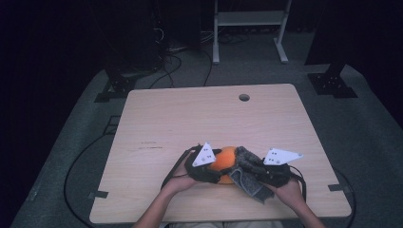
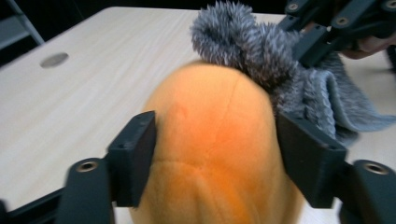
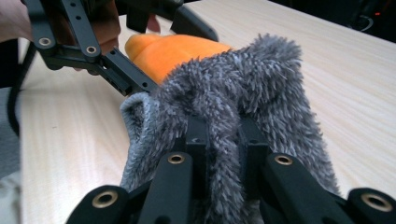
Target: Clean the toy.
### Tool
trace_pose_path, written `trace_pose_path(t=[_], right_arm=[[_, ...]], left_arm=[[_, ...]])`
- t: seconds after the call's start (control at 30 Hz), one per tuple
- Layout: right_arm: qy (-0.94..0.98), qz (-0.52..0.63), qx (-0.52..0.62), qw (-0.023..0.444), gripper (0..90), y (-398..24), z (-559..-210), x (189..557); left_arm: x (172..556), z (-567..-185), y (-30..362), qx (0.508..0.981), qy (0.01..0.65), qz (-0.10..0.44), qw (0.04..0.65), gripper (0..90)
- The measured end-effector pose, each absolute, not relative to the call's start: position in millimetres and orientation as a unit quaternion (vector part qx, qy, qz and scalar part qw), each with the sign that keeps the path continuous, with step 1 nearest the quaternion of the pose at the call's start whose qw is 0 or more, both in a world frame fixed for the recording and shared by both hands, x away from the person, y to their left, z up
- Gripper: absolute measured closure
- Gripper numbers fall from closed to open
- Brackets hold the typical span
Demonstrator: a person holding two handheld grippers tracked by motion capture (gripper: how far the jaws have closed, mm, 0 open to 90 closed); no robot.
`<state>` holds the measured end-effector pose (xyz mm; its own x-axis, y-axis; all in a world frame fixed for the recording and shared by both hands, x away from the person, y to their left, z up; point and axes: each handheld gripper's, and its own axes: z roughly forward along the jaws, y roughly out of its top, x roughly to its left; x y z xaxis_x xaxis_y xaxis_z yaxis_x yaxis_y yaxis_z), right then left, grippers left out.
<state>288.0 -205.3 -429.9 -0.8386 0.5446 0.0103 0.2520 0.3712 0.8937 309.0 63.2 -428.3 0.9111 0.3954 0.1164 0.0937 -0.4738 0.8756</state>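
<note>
An orange plush toy (image 1: 227, 159) lies near the table's front edge. My left gripper (image 2: 217, 158) has a pad against each side of the orange plush toy (image 2: 215, 140) and is shut on it. A grey fuzzy cloth piece (image 3: 261, 84) drapes over the toy's far end (image 3: 177, 49). My right gripper (image 3: 224, 135) is shut on a fold of this cloth, jaws close together. In the high view the left gripper (image 1: 214, 168) and the right gripper (image 1: 254, 171) face each other across the toy, with the grey cloth (image 1: 247, 178) hanging toward the right hand.
The light wooden table (image 1: 190, 118) has a round cable hole (image 1: 244, 97) near its far edge. A white frame stand (image 1: 249, 28) and dark stands are on the floor behind the table. Cables trail off the table's left side.
</note>
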Motion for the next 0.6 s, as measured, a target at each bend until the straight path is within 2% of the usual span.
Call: trace_pose_path(t=[0.07, 0.27, 0.37, 0.4, 0.5, 0.6], right_arm=[[0.819, 0.499, 0.244, 0.142, 77.5, -209.7, -429.4, 286.6], [0.806, 0.506, 0.268, 0.152, 77.5, -223.9, -422.2, 289.6], [0.801, 0.529, 0.235, 0.154, 77.4, -208.2, -407.0, 290.0], [0.81, 0.523, 0.213, 0.157, 77.4, -189.8, -402.9, 294.5], [0.824, 0.503, 0.206, 0.158, 77.5, -178.1, -407.2, 301.1], [0.814, 0.514, 0.231, 0.137, 77.7, -191.6, -417.5, 311.0]], left_arm=[[302.8, -433.7, 68.2, 0.837, 0.148, 0.162, 0.502, 37.6], [301.2, -436.1, 73.7, 0.835, 0.15, 0.17, 0.501, 38.9], [303.1, -438.0, 75.3, 0.832, 0.153, 0.165, 0.507, 38.9], [304.1, -438.5, 75.7, 0.83, 0.155, 0.164, 0.51, 38.9], [306.4, -438.7, 79.1, 0.835, 0.153, 0.168, 0.501, 38.9], [307.3, -439.2, 80.5, 0.834, 0.152, 0.161, 0.505, 39.3]])
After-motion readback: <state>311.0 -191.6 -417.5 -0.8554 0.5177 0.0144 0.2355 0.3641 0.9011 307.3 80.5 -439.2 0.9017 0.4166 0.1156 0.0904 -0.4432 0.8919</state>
